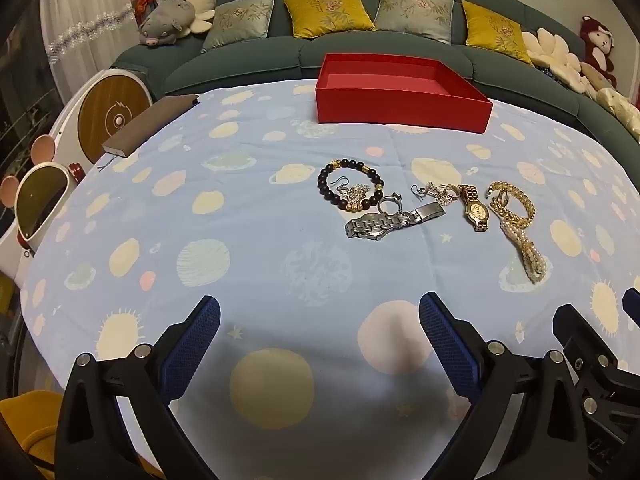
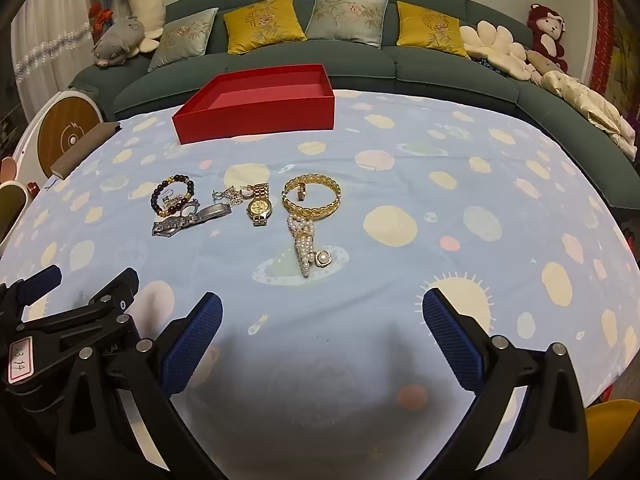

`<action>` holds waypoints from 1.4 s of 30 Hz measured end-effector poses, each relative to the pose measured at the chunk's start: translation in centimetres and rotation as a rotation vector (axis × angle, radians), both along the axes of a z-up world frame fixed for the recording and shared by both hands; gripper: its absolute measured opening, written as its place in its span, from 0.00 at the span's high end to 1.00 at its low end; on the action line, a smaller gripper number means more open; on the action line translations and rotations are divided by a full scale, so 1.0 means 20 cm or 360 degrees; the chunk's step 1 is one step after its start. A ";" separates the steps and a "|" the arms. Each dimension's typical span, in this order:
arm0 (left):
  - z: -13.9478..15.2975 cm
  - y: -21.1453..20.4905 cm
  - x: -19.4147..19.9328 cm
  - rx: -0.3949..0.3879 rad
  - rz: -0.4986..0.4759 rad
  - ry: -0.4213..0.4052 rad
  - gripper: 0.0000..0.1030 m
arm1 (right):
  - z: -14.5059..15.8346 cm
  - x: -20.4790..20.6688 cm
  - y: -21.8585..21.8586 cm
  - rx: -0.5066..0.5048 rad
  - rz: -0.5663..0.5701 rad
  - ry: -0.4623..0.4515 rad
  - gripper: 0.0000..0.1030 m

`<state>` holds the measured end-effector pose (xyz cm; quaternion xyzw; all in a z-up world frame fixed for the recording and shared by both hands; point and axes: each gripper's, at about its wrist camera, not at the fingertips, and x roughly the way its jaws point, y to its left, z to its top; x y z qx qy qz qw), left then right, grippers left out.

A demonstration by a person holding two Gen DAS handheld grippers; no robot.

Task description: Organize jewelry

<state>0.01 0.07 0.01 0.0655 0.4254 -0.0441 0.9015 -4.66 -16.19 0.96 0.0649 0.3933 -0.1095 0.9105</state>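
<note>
Blue cloth printed with pale planets covers the desk (image 1: 168, 208), and an open red cardboard box (image 1: 400, 92) sits at its far edge before a green sofa (image 2: 440, 64). Nearer lie a dark beaded bracelet (image 1: 350, 190), silver watch (image 1: 376, 226), gold watch (image 2: 258, 206), gold bangle (image 2: 312, 198) and pearl piece (image 2: 306, 250). Left gripper (image 1: 320, 316) and right gripper (image 2: 322, 314) hover over bare cloth, fingers spread wide, holding nothing.

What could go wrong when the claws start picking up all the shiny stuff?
The silver watch, a ring and the beaded bracelet touch in one pile, so a claw might lift or drag a neighbour too. The pearl strand is floppy and could slip on its way to the red box.
</note>
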 end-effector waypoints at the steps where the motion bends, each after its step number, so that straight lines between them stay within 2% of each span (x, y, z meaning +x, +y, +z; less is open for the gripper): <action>1: 0.00 0.00 0.00 0.0004 -0.0003 0.0002 0.06 | 0.00 0.00 0.00 0.0000 0.0002 0.0001 0.05; 42: 0.01 0.00 0.02 0.0005 0.0001 -0.0031 0.06 | -0.03 0.03 0.00 -0.0057 -0.0019 0.0004 0.05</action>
